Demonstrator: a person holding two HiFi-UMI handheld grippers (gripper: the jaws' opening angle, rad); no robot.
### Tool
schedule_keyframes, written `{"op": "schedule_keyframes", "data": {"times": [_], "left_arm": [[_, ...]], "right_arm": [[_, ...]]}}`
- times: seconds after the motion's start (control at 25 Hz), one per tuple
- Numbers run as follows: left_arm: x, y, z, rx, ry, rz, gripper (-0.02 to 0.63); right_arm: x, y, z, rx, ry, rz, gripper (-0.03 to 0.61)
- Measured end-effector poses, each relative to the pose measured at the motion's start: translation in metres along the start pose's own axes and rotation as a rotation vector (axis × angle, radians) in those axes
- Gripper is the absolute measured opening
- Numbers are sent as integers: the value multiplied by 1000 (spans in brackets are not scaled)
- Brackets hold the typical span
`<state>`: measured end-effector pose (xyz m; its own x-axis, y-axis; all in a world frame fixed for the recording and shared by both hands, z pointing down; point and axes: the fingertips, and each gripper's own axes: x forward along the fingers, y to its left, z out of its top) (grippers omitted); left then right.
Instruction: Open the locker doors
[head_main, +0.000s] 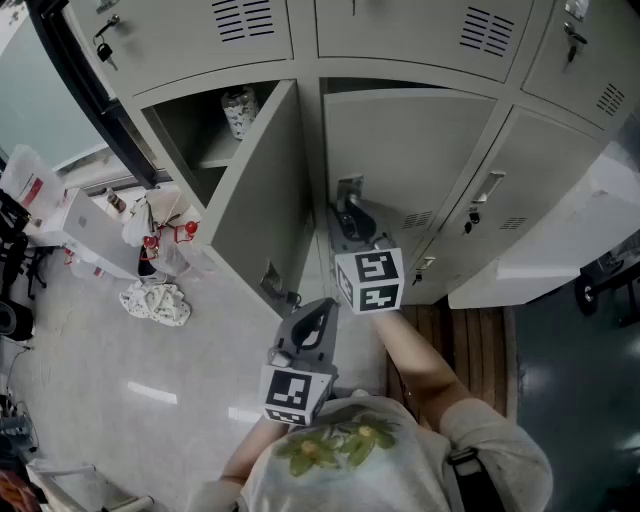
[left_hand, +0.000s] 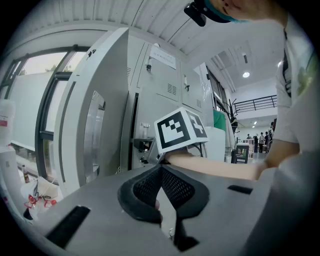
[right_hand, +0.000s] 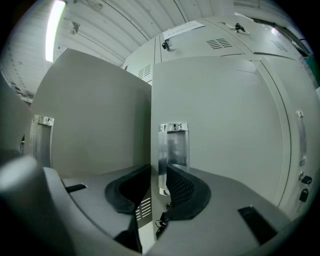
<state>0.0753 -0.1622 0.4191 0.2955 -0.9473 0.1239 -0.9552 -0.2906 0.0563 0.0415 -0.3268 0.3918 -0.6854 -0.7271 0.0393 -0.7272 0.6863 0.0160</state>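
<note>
At the far left, bags and a white cloth (head_main: 155, 303) crowd the pale, glossy floor (head_main: 130, 400), which lies open nearer the person. The left locker door (head_main: 255, 200), flat grey sheet metal, stands swung wide toward the person, its free edge close to the left gripper (head_main: 318, 318). A patterned container (head_main: 240, 110) sits on the shelf inside that locker. The left gripper hangs low by the person's chest, its black mesh-textured jaws closed tip to tip on nothing.

Just to its right, the right gripper (head_main: 350, 218) holds the middle locker door (head_main: 410, 170) by its free left edge, with its jaws clamped on that edge beside the bright metal handle (right_hand: 172, 150). This door stands slightly ajar, with a dark gap along its top.

Farther right, the right locker door (head_main: 530, 200) is closed, and a key (head_main: 470, 218) hangs at its lock. Slotted vents (head_main: 243, 18) mark the upper doors. A paper label (right_hand: 182, 27) up there is too small to read. Wooden slats (head_main: 470, 340) cover the floor before the right lockers.
</note>
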Motion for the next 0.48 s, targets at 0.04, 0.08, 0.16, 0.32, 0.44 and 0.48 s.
{"op": "schedule_keyframes", "data": {"times": [0.04,0.08,0.16,0.32,0.44,0.48], "left_arm": [[-2,-1,-1,-1,0,0,28],[-4,-1,-1,-2,0,-1,28],[-8,-2,-2,-3,1,-4,28],[-14,-6,-3,0,2,-13,28],[-18,-9,-4,1,2,-18,28],[-19,-9,-5,3,2,-20,28]], "right_arm": [[-2,1,0,2,-2,0,107],[-5,1,0,3,-3,-1,107],[-11,3,0,3,-5,-6,110],[-22,5,1,-2,-10,-12,112],[-30,6,0,-4,-8,-19,114],[-32,7,0,-4,-7,-20,114]]}}
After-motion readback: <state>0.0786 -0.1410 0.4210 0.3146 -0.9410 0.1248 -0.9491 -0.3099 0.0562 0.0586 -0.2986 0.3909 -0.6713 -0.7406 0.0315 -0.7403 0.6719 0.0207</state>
